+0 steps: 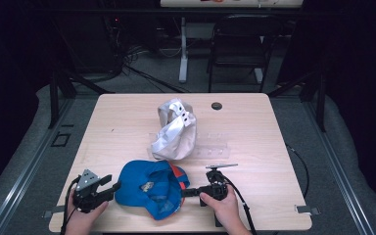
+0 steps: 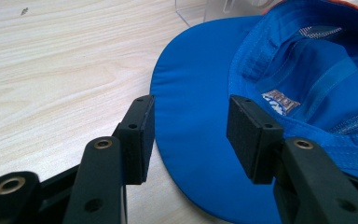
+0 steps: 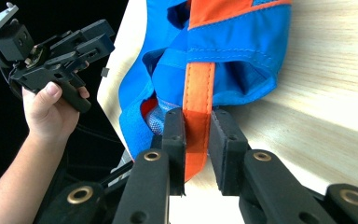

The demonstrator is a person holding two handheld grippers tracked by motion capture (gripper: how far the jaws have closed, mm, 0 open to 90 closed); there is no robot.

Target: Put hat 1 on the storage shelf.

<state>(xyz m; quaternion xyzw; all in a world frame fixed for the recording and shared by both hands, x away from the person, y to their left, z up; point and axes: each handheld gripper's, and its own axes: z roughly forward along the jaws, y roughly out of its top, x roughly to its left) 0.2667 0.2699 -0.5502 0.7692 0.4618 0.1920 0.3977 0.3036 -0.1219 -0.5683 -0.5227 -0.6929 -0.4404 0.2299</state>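
A blue cap with orange trim lies upside down near the table's front edge. Its inside and label face up in the left gripper view. My left gripper is at the cap's left side and stands open. Past the gap between its jaws I see the edge of the brim. My right gripper is at the cap's right side, shut on the cap's orange strap. In the right gripper view the left gripper is held in a hand beyond the cap.
A crumpled white cap lies at the table's middle, with a clear plastic stand to its right. A small black disc sits near the far edge. A black chair stands beyond the table.
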